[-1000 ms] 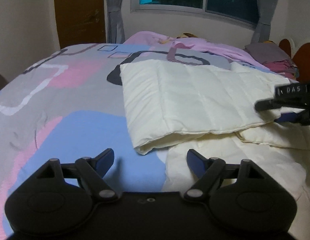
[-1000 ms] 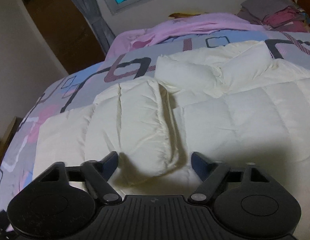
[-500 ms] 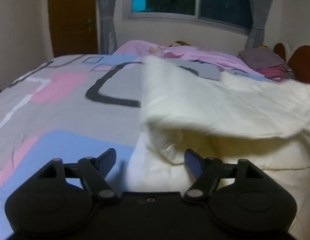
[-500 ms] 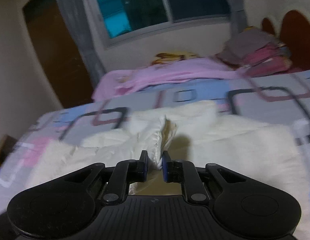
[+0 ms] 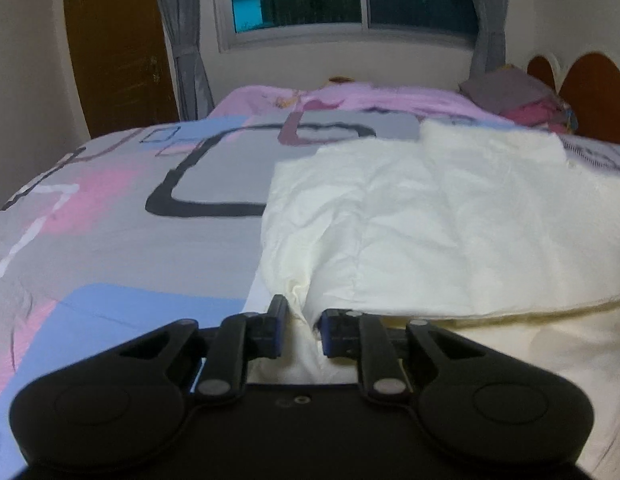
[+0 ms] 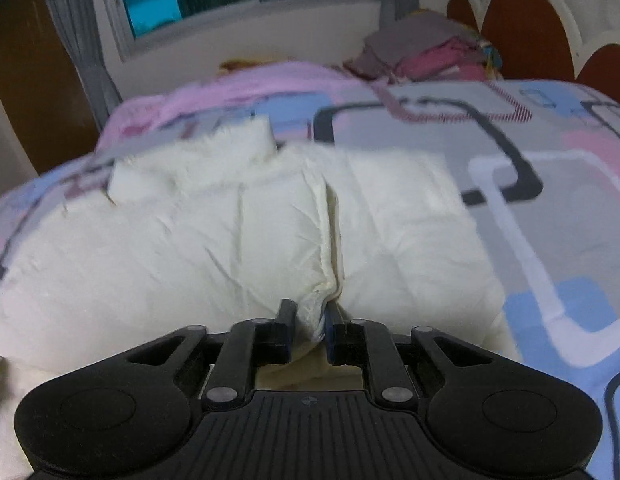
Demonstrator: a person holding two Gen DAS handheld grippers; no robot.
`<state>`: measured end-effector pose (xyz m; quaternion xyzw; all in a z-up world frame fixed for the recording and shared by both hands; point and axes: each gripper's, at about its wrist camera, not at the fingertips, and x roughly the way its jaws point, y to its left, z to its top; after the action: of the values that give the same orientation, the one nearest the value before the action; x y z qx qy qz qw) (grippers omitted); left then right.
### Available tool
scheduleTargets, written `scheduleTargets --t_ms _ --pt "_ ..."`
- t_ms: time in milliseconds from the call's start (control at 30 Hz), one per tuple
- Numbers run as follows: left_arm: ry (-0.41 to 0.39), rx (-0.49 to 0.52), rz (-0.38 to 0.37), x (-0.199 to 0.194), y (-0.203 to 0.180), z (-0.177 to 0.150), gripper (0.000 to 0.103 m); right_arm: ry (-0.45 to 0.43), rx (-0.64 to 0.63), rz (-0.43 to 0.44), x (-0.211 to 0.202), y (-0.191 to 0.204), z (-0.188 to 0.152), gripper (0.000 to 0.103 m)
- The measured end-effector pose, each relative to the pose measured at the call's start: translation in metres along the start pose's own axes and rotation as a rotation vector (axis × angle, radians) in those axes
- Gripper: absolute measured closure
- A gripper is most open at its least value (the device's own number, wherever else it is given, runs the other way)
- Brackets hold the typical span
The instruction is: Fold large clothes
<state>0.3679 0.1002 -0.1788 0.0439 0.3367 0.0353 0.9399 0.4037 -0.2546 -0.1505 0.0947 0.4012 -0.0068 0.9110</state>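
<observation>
A cream quilted garment [image 5: 450, 220] lies puffy and doubled over on the patterned bed cover [image 5: 109, 240]. In the left wrist view its near left corner bunches up between the blue pads of my left gripper [image 5: 299, 308], whose jaws are closing and pinch that corner. In the right wrist view the same garment [image 6: 189, 248] spreads across the bed cover [image 6: 550, 200], with a seam-like fold running straight toward me. My right gripper [image 6: 310, 308] is shut on the near end of that fold. Neither gripper shows in the other's view.
A pink blanket [image 5: 350, 96] lies bunched at the bed's far end under the window. A stack of folded clothes [image 6: 430, 56] sits by the brown arched headboard [image 6: 522, 28]. A wooden door [image 5: 117, 48] stands far left. Bed cover lies bare left of the garment.
My left gripper's wide jaws have closed on the garment's corner. My right gripper shut on the fold and swung with it to the right, and the garment's top layer shifted.
</observation>
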Motion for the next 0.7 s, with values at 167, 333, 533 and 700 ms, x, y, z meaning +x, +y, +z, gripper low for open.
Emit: scheduleTargets --t_ms 167,333,533,700 --pt "0.022 0.034 -0.105 -0.015 0.002 0.002 0.076 0.000 -0.011 -0.045 -0.008 -0.013 0.001 0.089" --pt "0.006 0.007 -0.132 -0.038 0.014 0.009 0.050 -0.053 0.009 0.022 -0.030 -0.019 0.018 0.088" --pt "-0.021 -0.072 -0.110 -0.039 0.021 0.035 0.039 -0.101 0.011 0.009 -0.013 -0.009 0.042 0.013" --pt "0.023 -0.173 -0.100 0.013 0.018 0.065 0.042 -0.023 0.103 0.035 0.027 -0.011 0.053 0.034"
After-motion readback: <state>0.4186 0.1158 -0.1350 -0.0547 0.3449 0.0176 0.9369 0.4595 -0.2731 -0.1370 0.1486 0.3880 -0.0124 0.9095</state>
